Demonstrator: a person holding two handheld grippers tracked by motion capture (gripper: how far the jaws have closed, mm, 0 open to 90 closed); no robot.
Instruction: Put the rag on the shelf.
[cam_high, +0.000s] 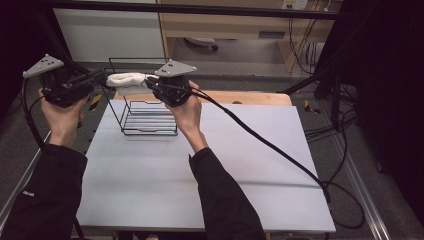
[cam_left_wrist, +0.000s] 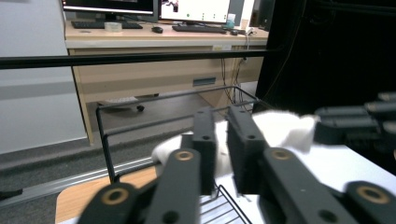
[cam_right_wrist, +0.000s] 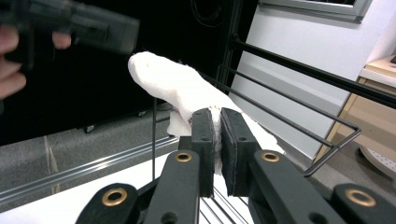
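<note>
both forearms reach up toward twelve o'clock, left gripper (cam_high: 97, 79) and right gripper (cam_high: 150, 83) raised with jaws pinched nearly together.

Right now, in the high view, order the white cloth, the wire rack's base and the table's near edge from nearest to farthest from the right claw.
1. White cloth, held in the right claw.
2. Wire rack's base, just below it.
3. Table's near edge, at the bottom.
</note>
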